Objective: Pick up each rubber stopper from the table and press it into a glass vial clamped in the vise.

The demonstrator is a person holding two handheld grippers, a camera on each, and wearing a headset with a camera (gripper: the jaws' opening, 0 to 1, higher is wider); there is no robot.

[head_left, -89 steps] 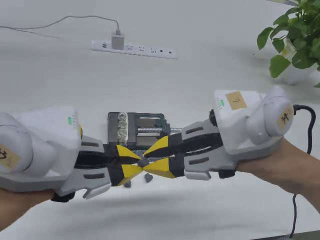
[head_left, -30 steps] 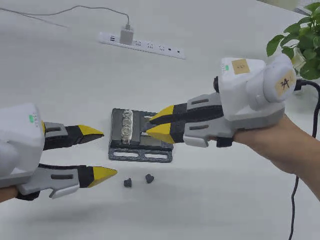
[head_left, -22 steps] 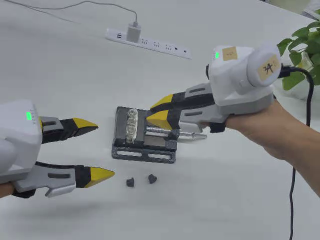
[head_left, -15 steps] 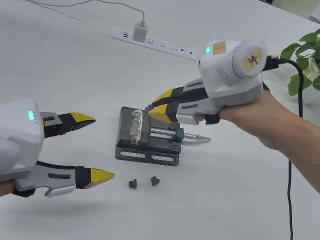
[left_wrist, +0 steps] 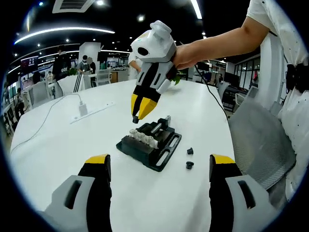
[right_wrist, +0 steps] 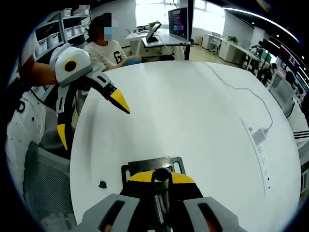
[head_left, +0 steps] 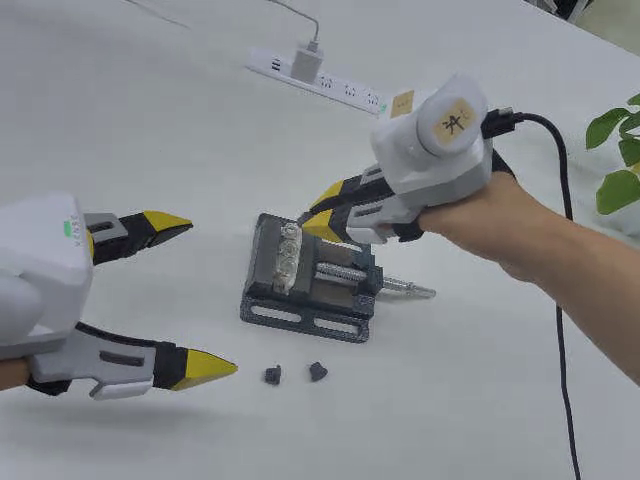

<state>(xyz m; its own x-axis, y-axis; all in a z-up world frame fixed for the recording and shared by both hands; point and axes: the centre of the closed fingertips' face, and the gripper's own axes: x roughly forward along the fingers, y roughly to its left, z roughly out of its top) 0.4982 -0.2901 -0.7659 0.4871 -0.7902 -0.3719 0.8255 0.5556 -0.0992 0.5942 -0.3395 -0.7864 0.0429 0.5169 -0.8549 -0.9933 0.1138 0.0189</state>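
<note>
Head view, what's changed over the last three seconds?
The left gripper pulled back left and opened. The right gripper, shut on a stopper, swung over the vials in the vise. Two loose stoppers stayed on the table.

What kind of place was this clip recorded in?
Probably an open-plan office. There is a large white table with a monitor behind it, a mesh office chair, and long ceiling strip lights overhead.

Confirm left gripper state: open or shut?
Open. On the left gripper the yellow tips stand wide apart, gripping nothing, in head and left gripper views.
</note>
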